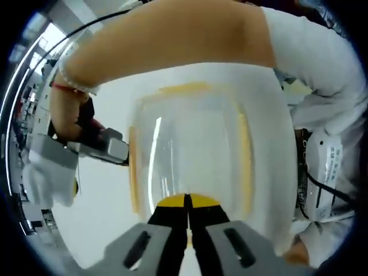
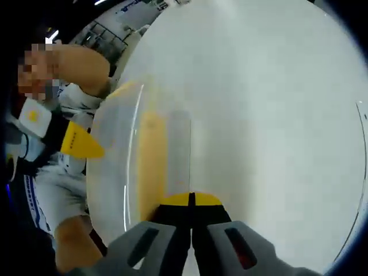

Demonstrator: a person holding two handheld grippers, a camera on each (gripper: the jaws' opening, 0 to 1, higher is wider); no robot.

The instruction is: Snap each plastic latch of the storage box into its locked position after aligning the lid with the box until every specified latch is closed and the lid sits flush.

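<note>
**benchrat:** Up close in the left gripper view, the left claw (image 1: 187, 215) has its jaws pressed together with no gap, yellow tips right at the near edge of the storage box (image 1: 190, 155). Nothing is pinched between them as far as I can see. The box is clear plastic with a yellow seal (image 1: 246, 155) running round the rim of the lid, and it sits on the white bench (image 1: 103, 207).

**clipfan:** How much room around it?

**benchrat:** Pretty tight on top. The person's bare forearm (image 1: 172, 43) reaches right across above the far edge of the box, and the right claw (image 1: 100, 144) comes in at the box's left edge in that view, touching or just beside it; can't tell which.

**clipfan:** And the other camera?

**benchrat:** Right gripper view: right claw (image 2: 191, 215) also closed, jaws together, tips at the box (image 2: 138, 167) edge, gripping nothing I can make out. A yellow strip (image 2: 152, 161) runs away from the tips along the lid. To the right of that it's just open white bench (image 2: 276, 115), loads of free space. The left claw's yellow tip (image 2: 80, 141) pokes in at the box's far left edge. Latches are too blurry to judge.
</note>
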